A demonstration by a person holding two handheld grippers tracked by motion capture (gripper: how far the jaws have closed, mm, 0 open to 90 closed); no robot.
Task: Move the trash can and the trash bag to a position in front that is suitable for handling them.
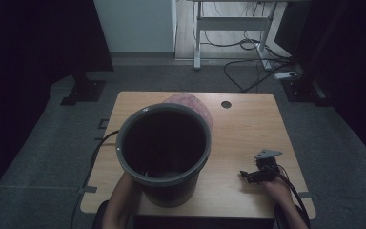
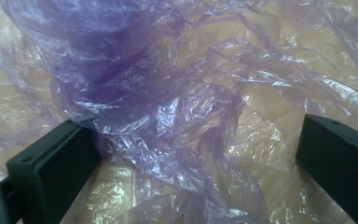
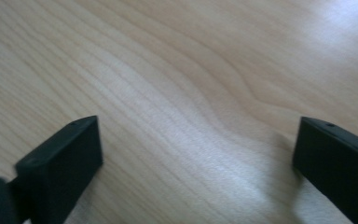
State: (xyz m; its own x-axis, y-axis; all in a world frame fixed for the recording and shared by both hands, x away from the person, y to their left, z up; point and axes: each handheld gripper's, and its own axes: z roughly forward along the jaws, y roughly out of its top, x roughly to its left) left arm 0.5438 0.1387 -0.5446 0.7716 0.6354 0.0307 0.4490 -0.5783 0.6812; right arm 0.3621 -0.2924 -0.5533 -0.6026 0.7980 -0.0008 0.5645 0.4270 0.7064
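A crumpled, see-through purple plastic bag (image 2: 168, 107) lies on the wooden table, and my left gripper (image 2: 193, 133) stands open with bag folds between its jaws. In the high view the bag (image 1: 193, 101) peeks out pink behind a tall dark grey bin (image 1: 171, 191), which stands at the table's front middle. The person's left forearm (image 1: 119, 200) reaches in beside the bin's base. To the right of the bin, my right gripper (image 1: 250, 176) rests low near the front edge. In its own view the right gripper (image 3: 198, 133) is open over bare wood (image 3: 182, 70).
The table (image 1: 248, 129) has a round cable hole (image 1: 226, 104) at its back. A black cable (image 1: 100, 145) runs off the table's left side. On the floor behind are a white desk frame (image 1: 233, 21), loose cables (image 1: 252, 62) and black stand feet (image 1: 83, 90).
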